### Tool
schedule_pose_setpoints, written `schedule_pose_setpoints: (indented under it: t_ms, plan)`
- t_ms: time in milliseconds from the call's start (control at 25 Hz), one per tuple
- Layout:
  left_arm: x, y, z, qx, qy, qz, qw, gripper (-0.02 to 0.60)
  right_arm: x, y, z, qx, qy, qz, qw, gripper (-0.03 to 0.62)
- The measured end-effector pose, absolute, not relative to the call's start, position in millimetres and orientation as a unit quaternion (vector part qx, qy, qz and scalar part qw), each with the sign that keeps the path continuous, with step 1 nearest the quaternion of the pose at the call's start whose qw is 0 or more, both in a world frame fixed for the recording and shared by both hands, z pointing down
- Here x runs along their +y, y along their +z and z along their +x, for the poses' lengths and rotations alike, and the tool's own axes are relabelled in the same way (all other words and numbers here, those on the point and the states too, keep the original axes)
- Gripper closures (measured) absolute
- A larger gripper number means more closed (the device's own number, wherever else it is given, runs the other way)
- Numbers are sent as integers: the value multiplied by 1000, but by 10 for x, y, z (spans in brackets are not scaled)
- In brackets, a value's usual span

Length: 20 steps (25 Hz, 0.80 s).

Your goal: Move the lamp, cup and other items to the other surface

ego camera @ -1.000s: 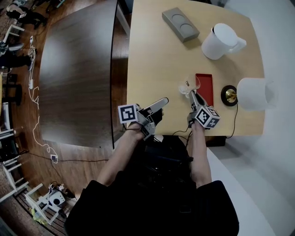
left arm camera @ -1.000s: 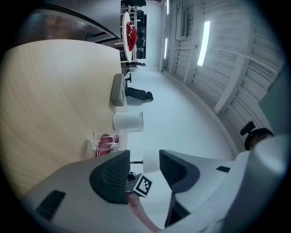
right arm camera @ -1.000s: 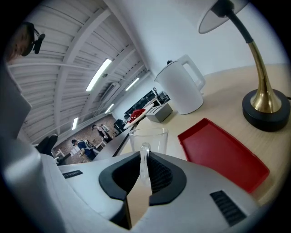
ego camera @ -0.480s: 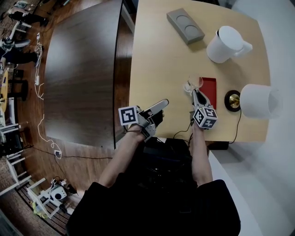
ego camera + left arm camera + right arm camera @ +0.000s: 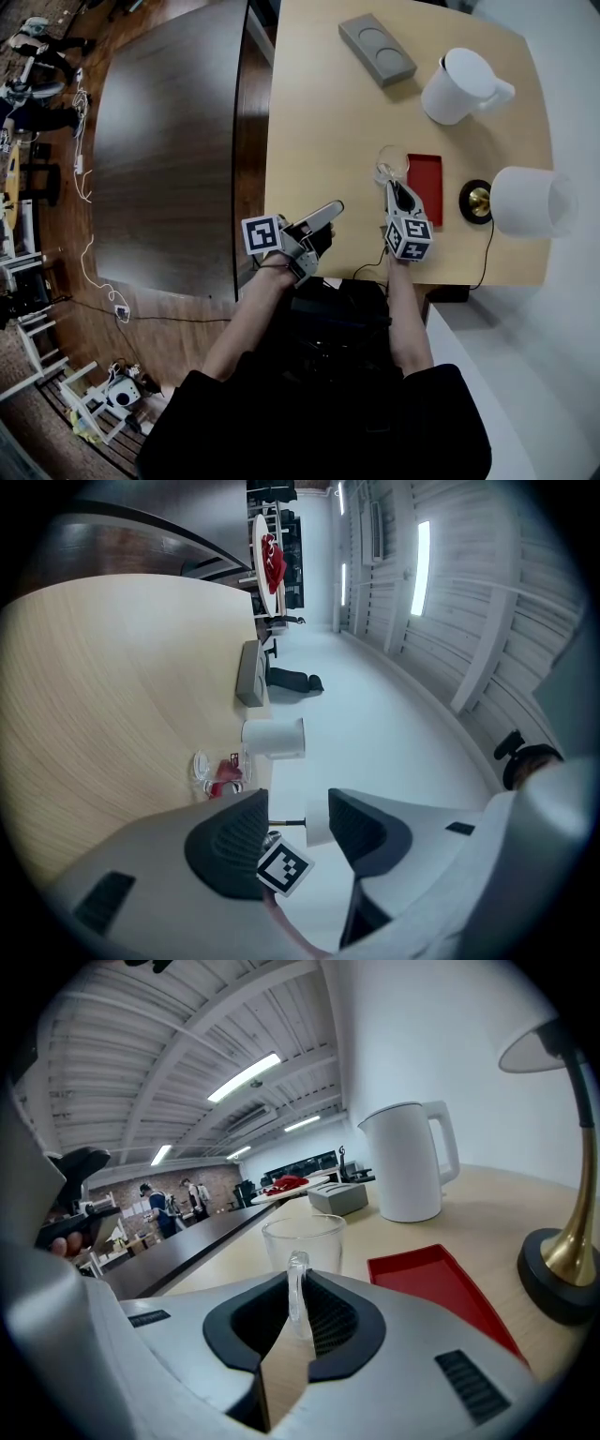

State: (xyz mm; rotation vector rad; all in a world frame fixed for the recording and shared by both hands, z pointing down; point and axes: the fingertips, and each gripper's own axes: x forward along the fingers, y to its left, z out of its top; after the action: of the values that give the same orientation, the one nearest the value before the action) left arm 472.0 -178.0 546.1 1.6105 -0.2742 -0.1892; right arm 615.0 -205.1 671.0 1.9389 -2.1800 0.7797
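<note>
The right gripper (image 5: 295, 1314) is clamped on the handle of the clear glass cup (image 5: 302, 1239), which stands on the light wooden table (image 5: 319, 122) beside a flat red tray (image 5: 427, 178) (white-shaded brass lamp (image 5: 525, 200) just beyond). The left gripper (image 5: 295, 829) hovers with jaws apart, empty. Grasping looks done; next likely comes a level lift across to the dark wooden table (image 5: 159, 141).

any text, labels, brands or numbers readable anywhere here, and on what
No readable words, numbers or brands in any view.
On the left marker cube and the right marker cube: black-and-white square patterns, not text.
By the glass cup: a tiny dark mark in the left gripper view, too small to read.
On the kettle, lamp, red tray and grey block: no print shows.
</note>
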Motion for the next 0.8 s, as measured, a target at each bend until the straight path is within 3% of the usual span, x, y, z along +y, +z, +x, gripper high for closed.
schedule_pose_setpoints:
  t_ms: [360,800]
  plan:
    - [-1764,5475,4655,-124,-87,721,676,362,-2032,6918,6020,-728,240,634,107,537]
    - [-1747,5459,4573,-117,-92,724,674,362,-1981,6953,6001,-726,252,629,117,526]
